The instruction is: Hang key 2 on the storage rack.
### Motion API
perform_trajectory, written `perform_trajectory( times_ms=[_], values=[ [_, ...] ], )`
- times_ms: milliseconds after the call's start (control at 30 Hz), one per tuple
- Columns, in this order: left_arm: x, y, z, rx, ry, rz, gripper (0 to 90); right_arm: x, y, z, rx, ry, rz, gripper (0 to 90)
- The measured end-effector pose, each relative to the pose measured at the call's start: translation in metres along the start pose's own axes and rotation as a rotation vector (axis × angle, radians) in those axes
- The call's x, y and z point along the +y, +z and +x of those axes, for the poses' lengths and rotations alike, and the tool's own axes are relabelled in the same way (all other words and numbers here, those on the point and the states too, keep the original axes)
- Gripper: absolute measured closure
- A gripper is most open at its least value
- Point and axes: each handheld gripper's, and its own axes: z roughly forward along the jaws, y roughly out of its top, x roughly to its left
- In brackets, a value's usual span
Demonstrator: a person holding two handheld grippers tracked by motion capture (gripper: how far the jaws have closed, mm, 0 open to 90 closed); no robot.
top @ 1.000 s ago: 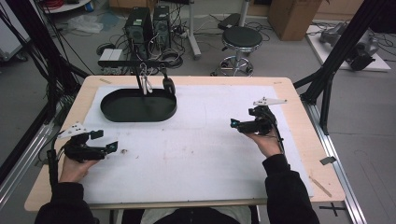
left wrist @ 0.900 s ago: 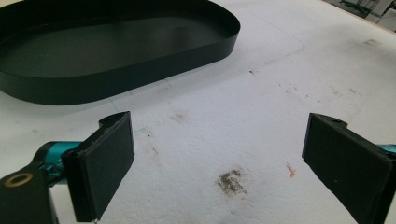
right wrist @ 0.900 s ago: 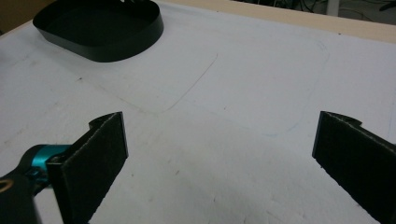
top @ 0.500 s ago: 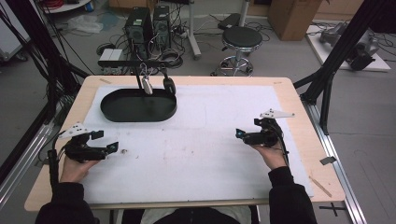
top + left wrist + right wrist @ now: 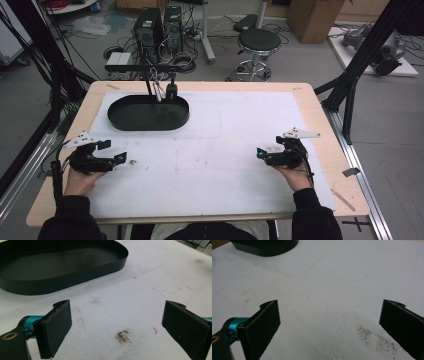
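The left gripper and right gripper are held low over the white table, well apart, jaws spread and empty. The black oval tray is seen far-left. A stool stands beyond.

Grey floor beyond the table holds a stool, probably computer towers.

It was a robotics lab or workshop. Computer towers sat among tangled cables on the concrete floor. A black frame and cardboard boxes surrounded the table.
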Motion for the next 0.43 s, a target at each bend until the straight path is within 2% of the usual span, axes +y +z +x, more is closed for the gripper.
perform_trajectory(
  times_ms=[167, 333, 433],
  values=[
    [0.0, 0.0, 0.0, 0.001, 0.002, 0.003, 9.6, -0.011, -0.002, 0.001, 0.009, -0.01, 0.024, 2.5],
    [0.0, 0.0, 0.0, 0.002, 0.001, 0.005, 9.6, -0.015, -0.009, 0.001, 0.007, -0.031, 0.009, 2.5],
    [-0.001, 0.001, 0.0, 0.001, 0.004, 0.006, 9.6, -0.019, -0.01, 0.001, 0.001, -0.027, 0.007, 2.5]
  ],
)
